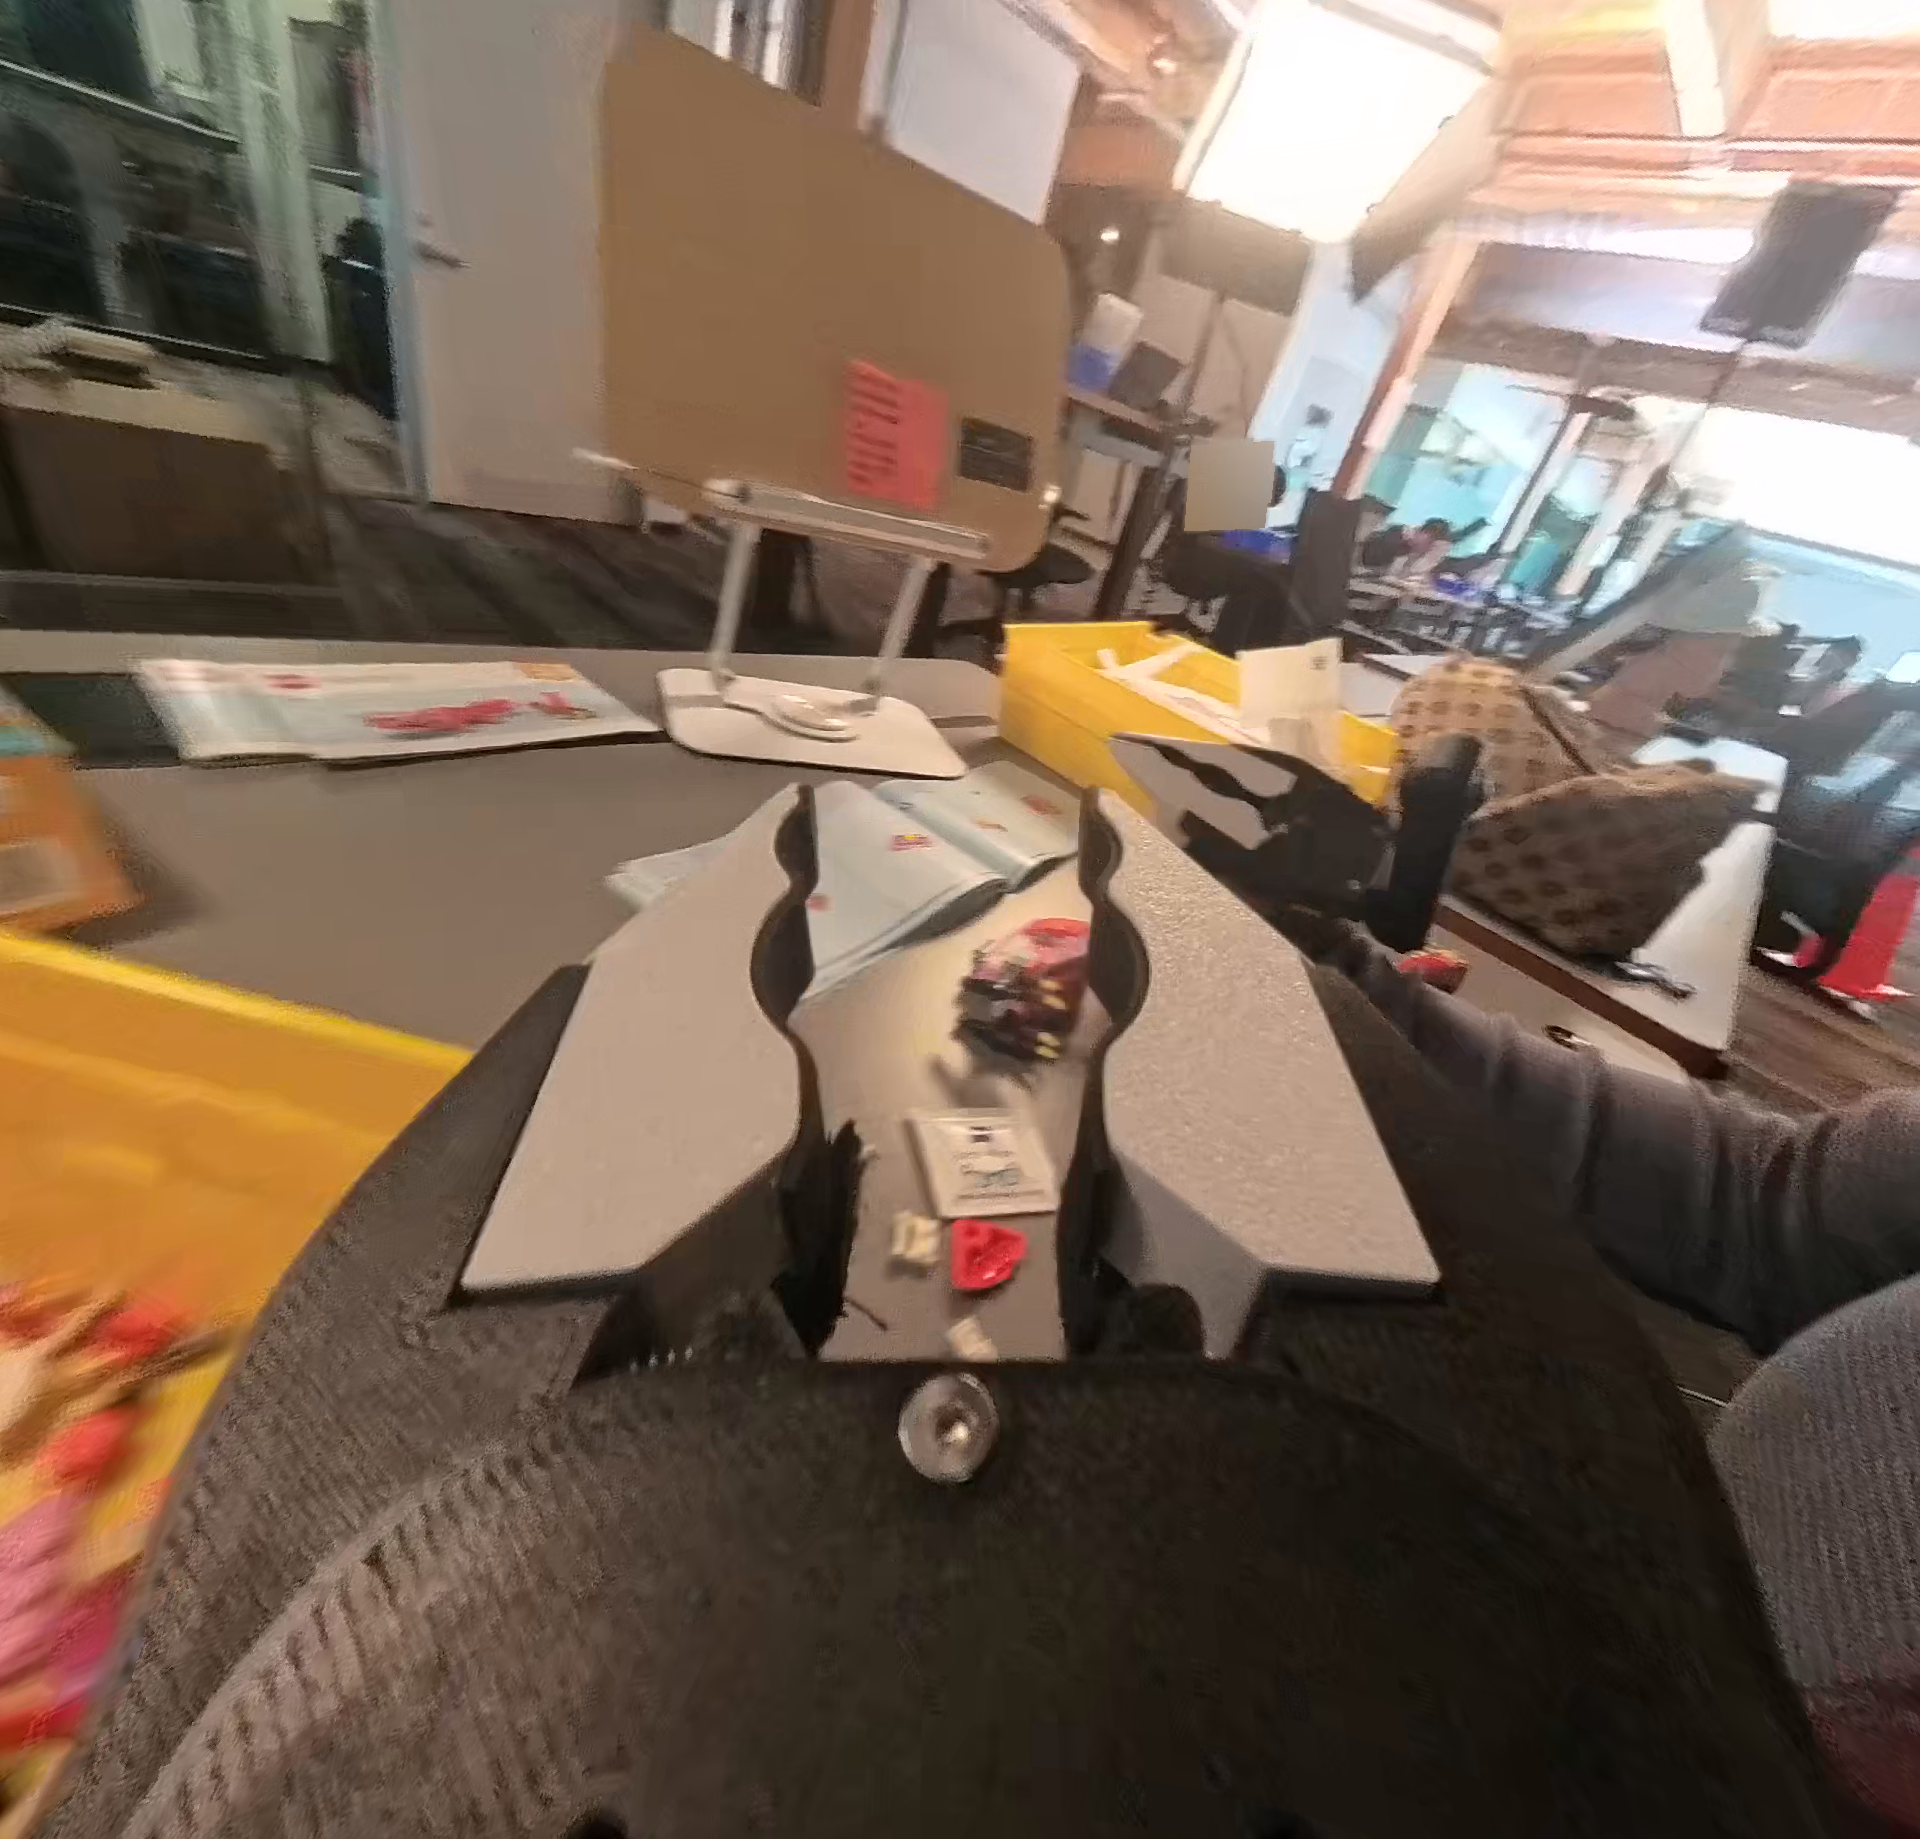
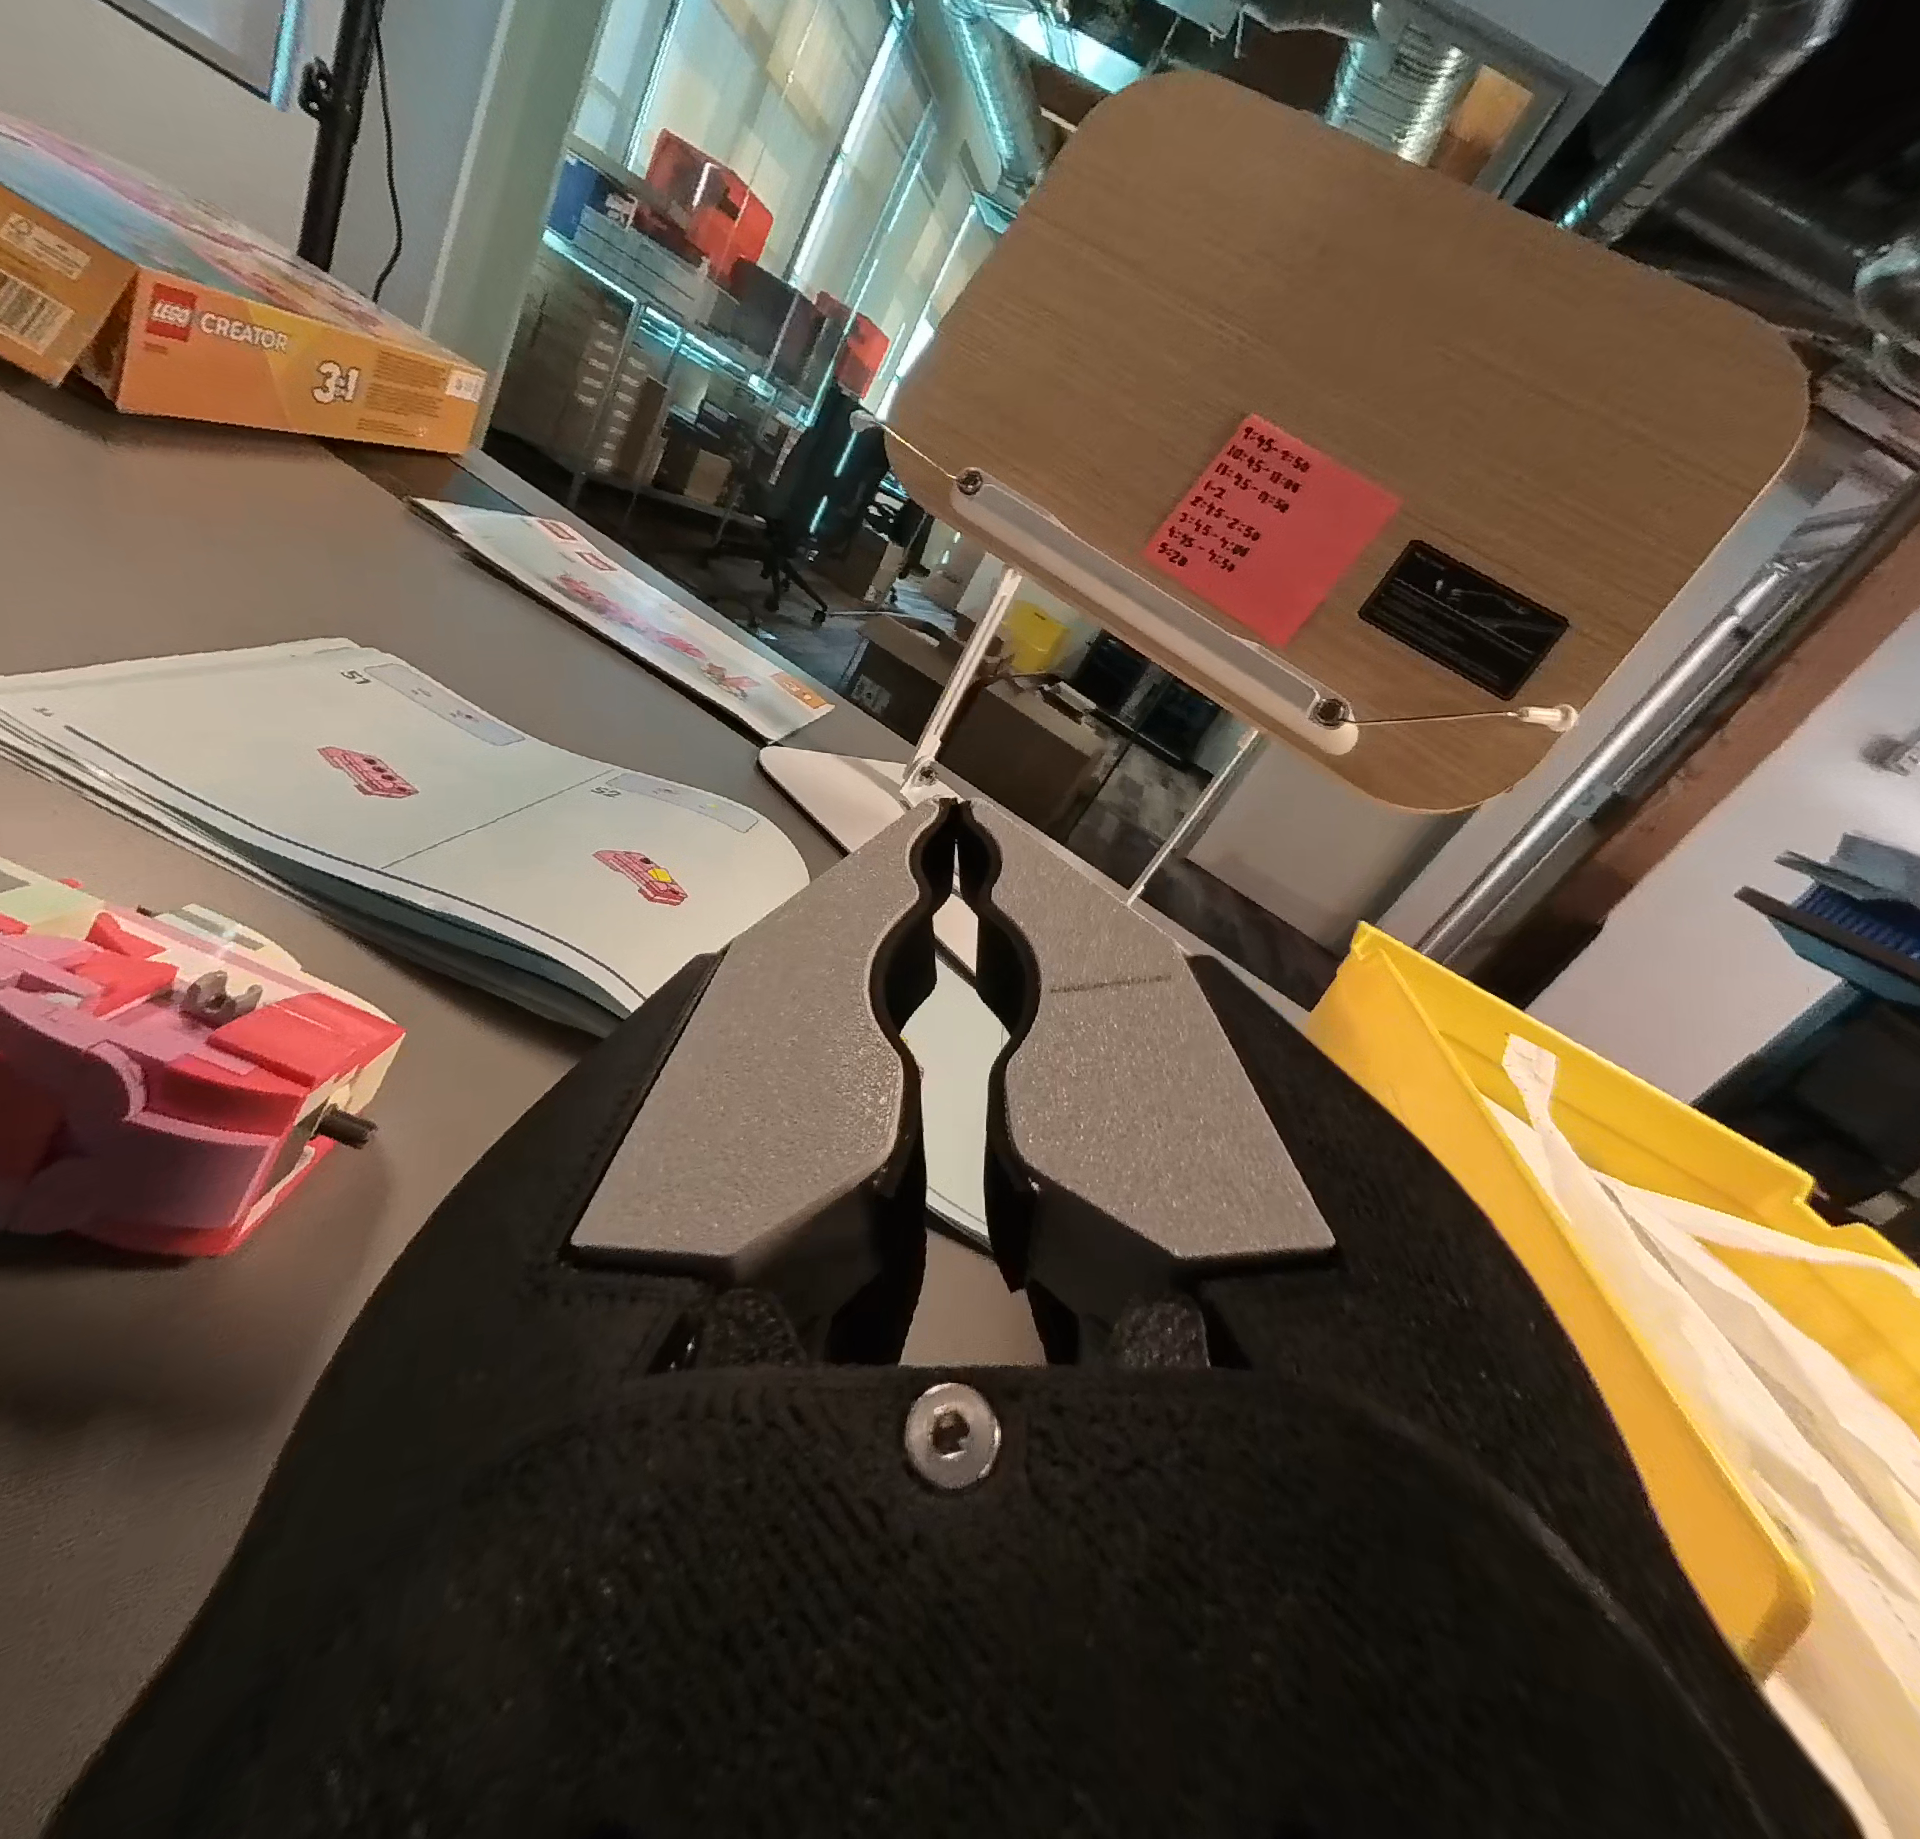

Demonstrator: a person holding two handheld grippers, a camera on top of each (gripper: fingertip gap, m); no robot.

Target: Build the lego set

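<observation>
1. The red and pink brick model (image 2: 156,1072) rests on the dark table (image 2: 312,563), a small axle pin protruding from its near end. Its long axis appears to run across the right wrist view, roughly left to right. Which end is its front I cannot tell.
2. In the left wrist view the same model (image 1: 1023,989) lies ahead, between the spread fingers and close to the right-hand one, blurred.
3. The left gripper (image 1: 945,802) stands open, nothing between its fingers. Below it on the table lie a small white printed card (image 1: 982,1161), a red brick piece (image 1: 985,1256) and two small pale pieces (image 1: 914,1239).
4. The right gripper (image 2: 956,805) is closed, its tips meeting with nothing between them. The model lies to its left and nearer the camera than the tips, apart from the fingers.
5. The left gripper appears to point more directly at the model; the right would have to turn left to face it.
6. An open instruction booklet (image 2: 416,813) lies just beyond the model, a second booklet (image 2: 644,615) farther back.
7. A wooden book stand (image 2: 1351,418) on a white base stands ahead of the right gripper, bearing a red note and a black plate.
8. A yellow bin (image 2: 1558,1218) holding white bags sits to the right; an orange product box (image 2: 291,366) lies far left; another yellow bin (image 1: 156,1093) sits left of the left gripper.
</observation>
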